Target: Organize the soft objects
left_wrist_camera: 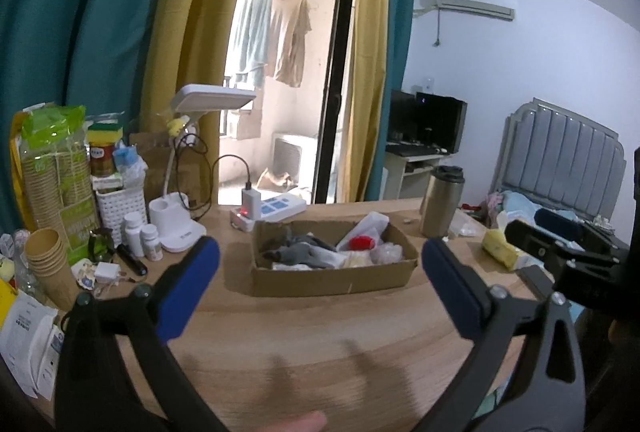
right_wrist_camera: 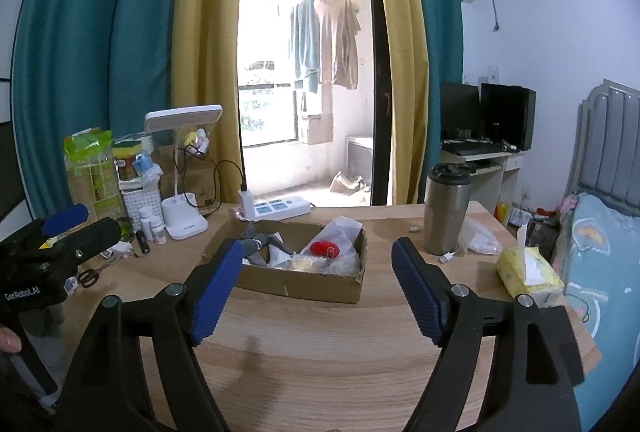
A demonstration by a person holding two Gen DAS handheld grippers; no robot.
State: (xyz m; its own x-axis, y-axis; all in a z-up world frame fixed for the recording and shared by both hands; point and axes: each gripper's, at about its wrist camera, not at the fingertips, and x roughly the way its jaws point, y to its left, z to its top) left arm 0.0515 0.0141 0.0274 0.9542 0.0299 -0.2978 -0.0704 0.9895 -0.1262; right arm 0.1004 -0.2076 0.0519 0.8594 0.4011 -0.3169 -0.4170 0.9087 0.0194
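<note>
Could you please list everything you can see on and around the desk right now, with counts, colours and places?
Shallow brown cardboard box: one, desk centre, holding a grey cloth item, a round red soft object and clear plastic packets.
Steel travel mug with black lid: one, right of the box.
Yellow tissue pack: one, desk's right edge.
White desk lamp: one, back left.
White power strip: one, behind the box.
White pill bottles: at least two, beside the lamp base.
Brown paper cups: one stack, far left.
Light wooden desk: one.
Left claw: black with blue pads, open, empty.
Right claw: the same, open, empty.
</note>
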